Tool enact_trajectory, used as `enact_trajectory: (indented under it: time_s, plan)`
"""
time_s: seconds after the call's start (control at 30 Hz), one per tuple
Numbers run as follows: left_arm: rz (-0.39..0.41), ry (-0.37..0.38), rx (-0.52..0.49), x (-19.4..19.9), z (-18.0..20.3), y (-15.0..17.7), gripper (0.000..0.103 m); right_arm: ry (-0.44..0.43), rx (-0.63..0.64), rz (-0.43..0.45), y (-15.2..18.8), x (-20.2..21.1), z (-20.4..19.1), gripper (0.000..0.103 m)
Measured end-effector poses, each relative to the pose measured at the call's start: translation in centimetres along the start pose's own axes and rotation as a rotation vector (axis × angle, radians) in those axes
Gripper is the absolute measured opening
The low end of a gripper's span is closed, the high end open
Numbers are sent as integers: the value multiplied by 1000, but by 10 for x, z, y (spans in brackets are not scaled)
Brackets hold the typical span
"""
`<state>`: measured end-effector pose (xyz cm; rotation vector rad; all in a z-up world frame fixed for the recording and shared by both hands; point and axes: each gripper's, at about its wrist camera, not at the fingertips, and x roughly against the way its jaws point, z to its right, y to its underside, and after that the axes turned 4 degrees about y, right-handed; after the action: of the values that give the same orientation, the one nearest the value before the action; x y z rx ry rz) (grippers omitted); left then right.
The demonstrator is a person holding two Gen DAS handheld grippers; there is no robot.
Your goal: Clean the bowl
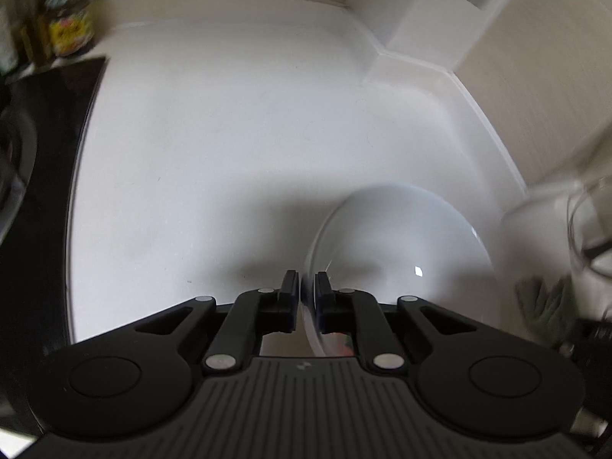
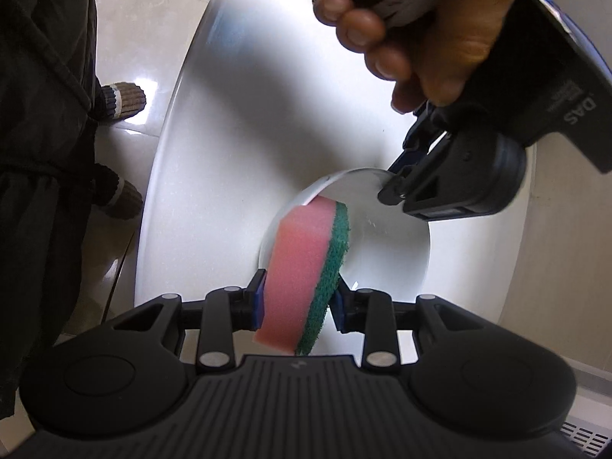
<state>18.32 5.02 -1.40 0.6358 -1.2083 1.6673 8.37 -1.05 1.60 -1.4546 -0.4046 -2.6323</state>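
White bowl (image 2: 382, 237) held tilted above a white tabletop (image 1: 229, 134), rim pinched between the closed pads of the left tool (image 1: 306, 287). Right tool (image 2: 298, 298) clamped on a pink sponge (image 2: 294, 264) with a green scouring face, the far end of the sponge reaching over the near rim toward the inside of the bowl; actual contact with the glaze not clear from either view. Glossy and thin-walled by the look of it, so probably stiff, slick under the pads and liable to chip if dropped; rim the only sensible hold, as taken here, with scrubbing pressure likely to twist the bowl in that narrow pinch. Sponge soft, squeezed visibly where gripped. Bare hand (image 2: 432, 30) on the left tool's handle at upper right. Bottom of the bowl hidden behind the tool bodies in both views; any dirt or water inside not discernible. Blurred jars (image 1: 69, 26) at the far left corner and a clear glass vessel (image 1: 589, 229) at right, both too smeared to identify further.
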Motion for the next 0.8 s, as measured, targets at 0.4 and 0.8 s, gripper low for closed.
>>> enact_trajectory:
  time_s: [0.4,0.8]
  plan:
    - [-9,-10,-94,-8,9,9,15,-19,5,-12,1,-24,-10,29]
    - [5,-46,-78,-9,8,0,17,-4,-24,-13,11,-31,-8,29]
